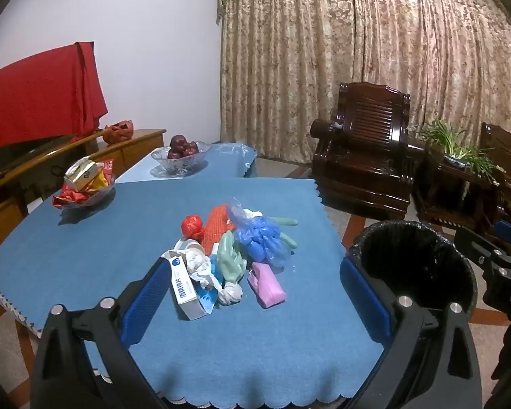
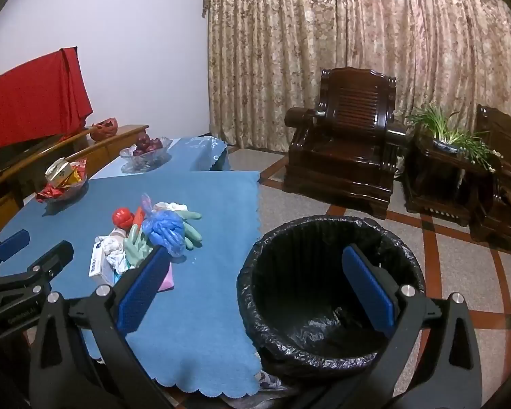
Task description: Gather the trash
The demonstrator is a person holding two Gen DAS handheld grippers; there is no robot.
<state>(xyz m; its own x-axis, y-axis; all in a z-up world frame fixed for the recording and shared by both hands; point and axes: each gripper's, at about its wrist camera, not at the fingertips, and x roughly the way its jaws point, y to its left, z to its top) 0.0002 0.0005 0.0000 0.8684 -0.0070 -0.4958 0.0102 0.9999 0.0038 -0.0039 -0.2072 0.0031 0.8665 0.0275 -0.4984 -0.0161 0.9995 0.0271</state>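
While hovering above the near table edge, left gripper (image 1: pixel 255 293) spread wide, grasping nothing; right gripper (image 2: pixel 255 286) likewise splayed and empty, over the gap between table and black-lined trash bin (image 2: pixel 330 347). Just ahead, heaped together on the blue tablecloth (image 1: pixel 85 255): white carton (image 1: pixel 184 289), crumpled tissue (image 1: pixel 201 267), green gloves (image 1: pixel 233 259), blue plastic bag (image 1: pixel 264 235), pink packet (image 1: pixel 266 284), orange mesh (image 1: pixel 216 226), red ball (image 1: pixel 191 225). Farther back, snack dish (image 1: pixel 85 187) and fruit bowl (image 1: pixel 180 155); beyond the bin, dark wooden armchair (image 2: pixel 347 143).
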